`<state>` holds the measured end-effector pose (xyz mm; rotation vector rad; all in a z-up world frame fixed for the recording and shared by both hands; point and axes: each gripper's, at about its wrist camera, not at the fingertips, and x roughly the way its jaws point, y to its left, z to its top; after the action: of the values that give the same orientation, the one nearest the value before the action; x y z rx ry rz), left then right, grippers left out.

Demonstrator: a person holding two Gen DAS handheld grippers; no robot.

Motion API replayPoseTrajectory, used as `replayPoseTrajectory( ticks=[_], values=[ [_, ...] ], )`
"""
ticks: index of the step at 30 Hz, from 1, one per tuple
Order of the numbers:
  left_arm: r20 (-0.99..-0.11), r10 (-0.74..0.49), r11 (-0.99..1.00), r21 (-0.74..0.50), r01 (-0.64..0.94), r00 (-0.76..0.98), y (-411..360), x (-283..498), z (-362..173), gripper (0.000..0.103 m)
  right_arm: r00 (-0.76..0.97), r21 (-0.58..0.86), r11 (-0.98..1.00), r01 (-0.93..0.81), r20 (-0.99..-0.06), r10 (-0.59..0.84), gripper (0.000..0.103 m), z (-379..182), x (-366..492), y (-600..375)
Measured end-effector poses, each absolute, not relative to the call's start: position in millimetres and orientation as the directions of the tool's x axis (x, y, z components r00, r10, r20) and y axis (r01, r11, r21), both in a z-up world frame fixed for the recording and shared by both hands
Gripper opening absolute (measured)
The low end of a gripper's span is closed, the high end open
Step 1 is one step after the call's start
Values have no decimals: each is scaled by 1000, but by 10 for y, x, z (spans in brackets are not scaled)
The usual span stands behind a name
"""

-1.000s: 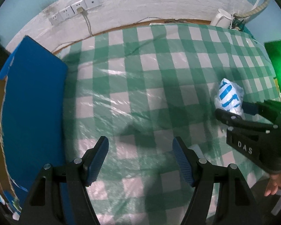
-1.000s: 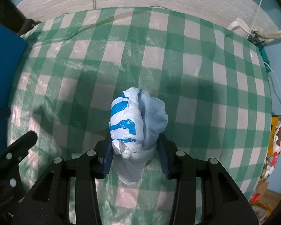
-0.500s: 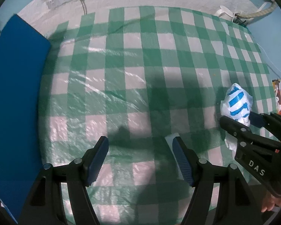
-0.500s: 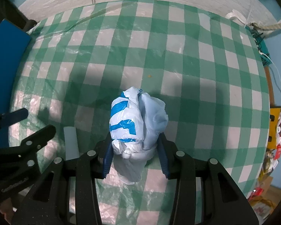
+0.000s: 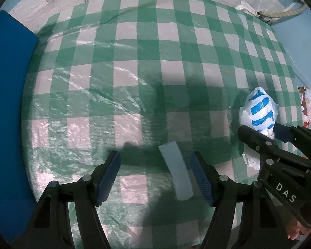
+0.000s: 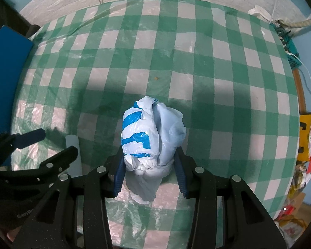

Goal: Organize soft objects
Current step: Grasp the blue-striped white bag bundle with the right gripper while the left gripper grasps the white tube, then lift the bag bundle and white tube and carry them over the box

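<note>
While the right gripper (image 6: 149,172) clamps a knotted white-and-blue plastic bag (image 6: 151,137) over the green checked tablecloth (image 6: 197,72), the left gripper (image 5: 155,176) hangs with jaws apart above a pale blue strip (image 5: 177,176), which lies flat toward its right pad. At nine o'clock stands a blue board (image 5: 8,114).

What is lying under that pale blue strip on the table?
The pale blue strip lies flat on the green-and-white checked tablecloth, which has a clear plastic sheet over it. Whatever is beneath the cloth is covered, and the patch right under the strip is hidden too.
</note>
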<state>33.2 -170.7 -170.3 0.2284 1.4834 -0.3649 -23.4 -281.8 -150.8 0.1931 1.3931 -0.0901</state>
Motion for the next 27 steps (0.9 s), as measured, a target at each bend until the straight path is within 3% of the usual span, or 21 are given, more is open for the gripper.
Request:
replayPoseTrajectory(
  ticks=[6, 10, 14, 17, 27],
  values=[
    [-995, -93, 924, -80, 374, 19, -1840, 247, -1856, 52, 175, 91, 978, 189, -983, 58, 42, -1534, -272, -2887],
    [-996, -78, 918, -60, 391, 31, -1926, 202, -1931, 49, 175, 95, 977, 192, -983, 61, 42, -1539, -288, -2939],
    [-996, -80, 907, -58, 417, 37, -2075, 59, -1931, 22, 176, 98, 977, 188, -982, 64, 42, -1549, -305, -2970],
    [-995, -99, 902, -74, 426, 35, -2140, 23, -1909, 15, 177, 97, 978, 184, -982, 64, 42, -1520, -308, -2967],
    [-990, -123, 886, -79, 457, 66, -2088, -47, -1781, 14, 200, 84, 985, 149, -978, 53, 42, -1408, -270, -2867]
  ],
)
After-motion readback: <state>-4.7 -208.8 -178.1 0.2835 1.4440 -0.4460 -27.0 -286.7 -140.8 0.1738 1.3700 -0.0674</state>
